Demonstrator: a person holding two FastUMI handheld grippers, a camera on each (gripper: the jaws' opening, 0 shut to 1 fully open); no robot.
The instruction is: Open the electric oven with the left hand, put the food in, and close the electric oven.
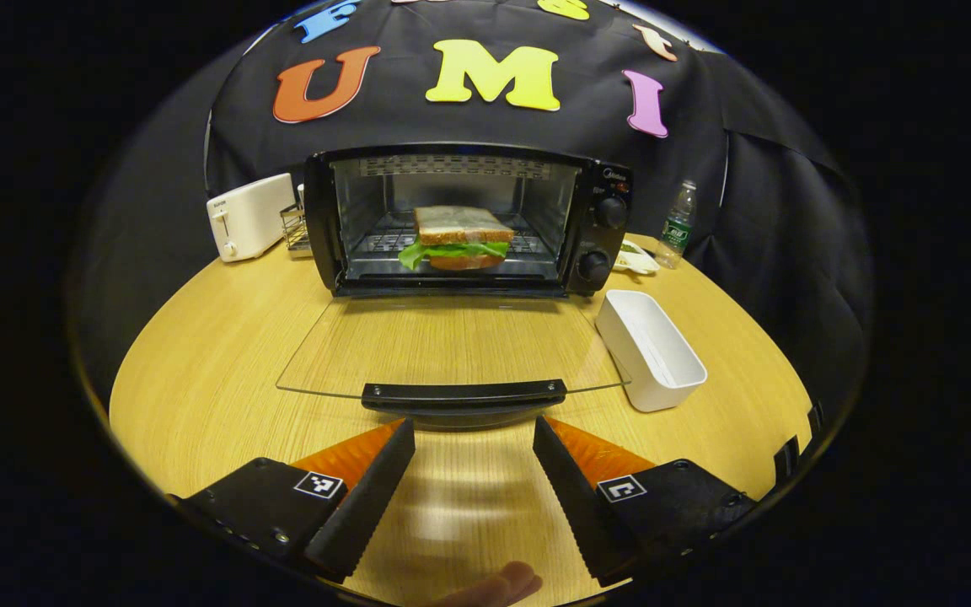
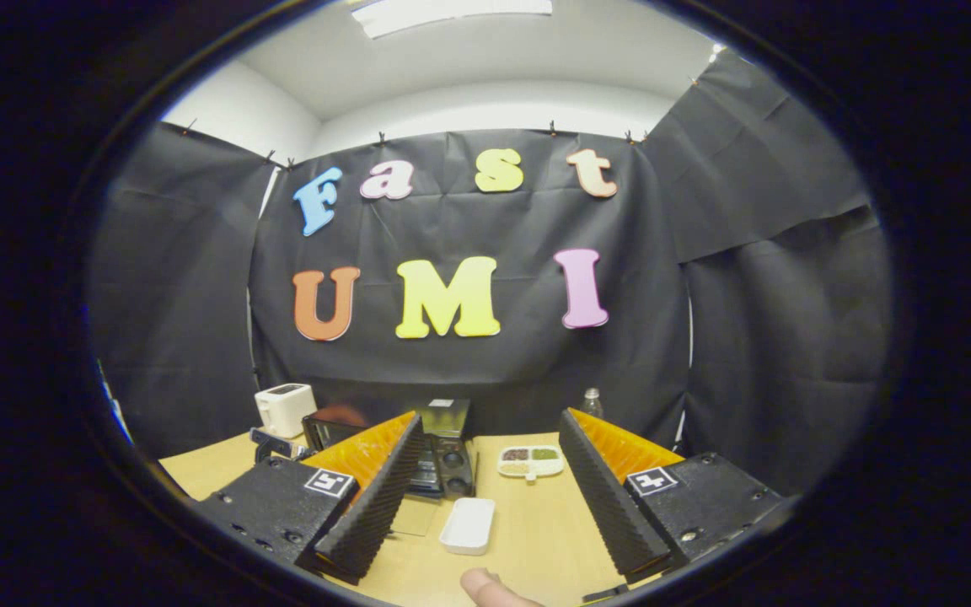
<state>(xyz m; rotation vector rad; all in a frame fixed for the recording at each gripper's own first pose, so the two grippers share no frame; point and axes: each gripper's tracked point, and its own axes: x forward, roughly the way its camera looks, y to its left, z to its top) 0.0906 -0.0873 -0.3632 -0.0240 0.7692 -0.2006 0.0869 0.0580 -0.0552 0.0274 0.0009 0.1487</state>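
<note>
A round, light wood-grain table [image 1: 199,371] carries a black electric oven with a metal-lined cavity [image 1: 464,219], which stands at the far side against the black cloth wall. Its clear glass door with a black bar handle [image 1: 452,341] lies folded flat toward the camera, fully open, the handle [image 1: 464,393] at the near edge. Inside the oven, on the wire rack, sits a sandwich of brown sliced bread with green lettuce [image 1: 458,237], roughly centred in the cavity. Two black knobs [image 1: 609,212] sit one above the other on the oven's right-hand panel.

Left of the oven stands a white pop-up toaster [image 1: 248,216], with a small wire rack [image 1: 294,228] between the two. Right of the oven's open door lies a white rectangular plastic tray [image 1: 650,347], and behind it, near the wall, a clear plastic bottle with a green label [image 1: 676,224].

The left gripper [image 1: 473,464] hovers just in front of the door handle, its fingers spread wide and holding nothing. The right gripper [image 2: 490,472] is raised well back from the oven, likewise spread wide and empty; past it, a white divided dish of small foods [image 2: 530,460] sits right of the oven. White walls and a ceiling light panel [image 2: 452,13] show above the cloth.
</note>
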